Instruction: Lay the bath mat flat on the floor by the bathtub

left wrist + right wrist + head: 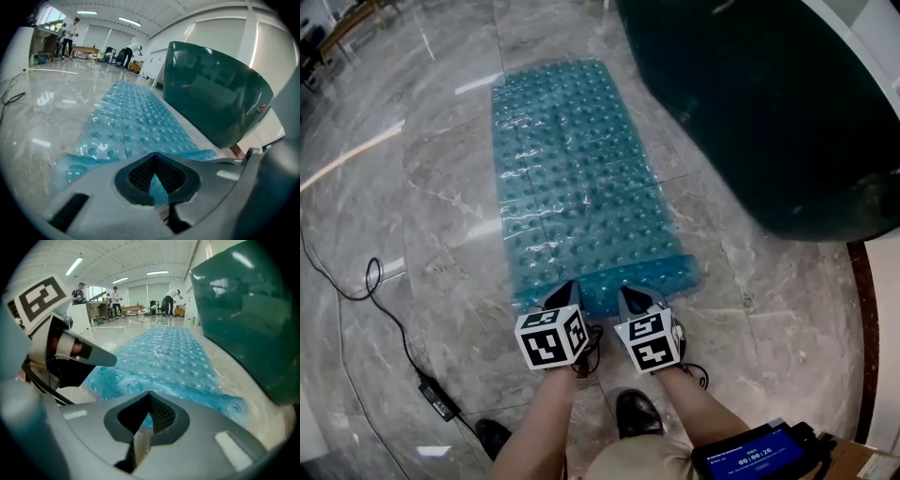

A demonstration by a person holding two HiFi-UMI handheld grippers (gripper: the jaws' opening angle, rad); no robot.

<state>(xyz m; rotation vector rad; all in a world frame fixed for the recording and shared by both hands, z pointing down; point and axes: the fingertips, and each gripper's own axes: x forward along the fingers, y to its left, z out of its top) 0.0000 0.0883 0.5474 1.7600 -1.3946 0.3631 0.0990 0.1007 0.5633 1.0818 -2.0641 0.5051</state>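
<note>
Nearly done: the mat (572, 187) lies stretched out on the floor (412, 234) just beside the tub (769, 112). It is flat except for its near edge, which curls up slightly. The left gripper (567, 291) and right gripper (631, 294) sit side by side, jaws closed on that edge. What looks left is to lower the edge and release it.

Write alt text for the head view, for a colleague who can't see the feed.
A blue bubbled bath mat lies stretched out on the grey marble floor beside a dark green bathtub. The left tongs and right tongs, side by side, pinch its near edge, which curls up a little. A black cable trails at left.
</note>
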